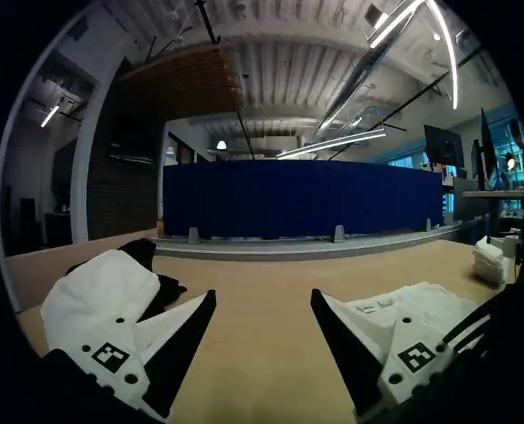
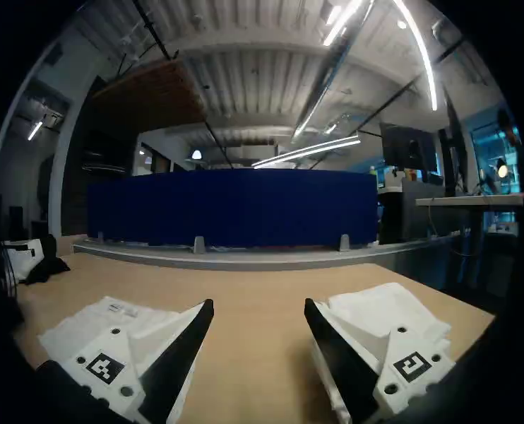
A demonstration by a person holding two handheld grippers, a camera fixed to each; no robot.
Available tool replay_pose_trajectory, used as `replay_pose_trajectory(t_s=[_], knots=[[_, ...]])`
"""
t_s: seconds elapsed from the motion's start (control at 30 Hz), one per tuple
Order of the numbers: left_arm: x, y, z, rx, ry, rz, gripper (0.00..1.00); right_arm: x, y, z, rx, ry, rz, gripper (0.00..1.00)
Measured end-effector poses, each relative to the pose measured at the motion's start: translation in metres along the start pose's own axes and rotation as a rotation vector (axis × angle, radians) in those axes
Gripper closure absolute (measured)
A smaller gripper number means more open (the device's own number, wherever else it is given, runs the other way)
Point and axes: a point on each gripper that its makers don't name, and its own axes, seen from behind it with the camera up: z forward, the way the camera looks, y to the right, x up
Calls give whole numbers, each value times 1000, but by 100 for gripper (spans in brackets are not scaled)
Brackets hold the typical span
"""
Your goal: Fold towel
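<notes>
Left gripper view: my left gripper [image 1: 262, 297] has its jaws wide apart over the wooden desk [image 1: 262, 353], holding nothing. The white towel [image 1: 424, 300] lies flat just beside the right-hand finger. Right gripper view: my right gripper [image 2: 257, 305] is likewise wide open and empty, with the white towel [image 2: 114, 314] by its left-hand finger.

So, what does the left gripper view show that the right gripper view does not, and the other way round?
Left gripper view: a black and white object lies close beside the left gripper, and a small stack of towels sits far off to the right.
Right gripper view: a folded towel lies close beyond the right gripper, near the table's corner; it is possibly that same stack.
Shared: the flat white towel, the wooden table, the blue partition, and each gripper open.
</notes>
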Motion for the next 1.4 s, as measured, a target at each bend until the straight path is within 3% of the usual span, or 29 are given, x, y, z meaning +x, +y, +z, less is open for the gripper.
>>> replay_pose_trajectory(t_s=[1.17,1.4], knots=[[2,3,-1,-1,-1,1,0,0,-3,1,13,0,0,1],[1,-3,0,25,-15,11,1,7,0,-2,-1,0,1,1]])
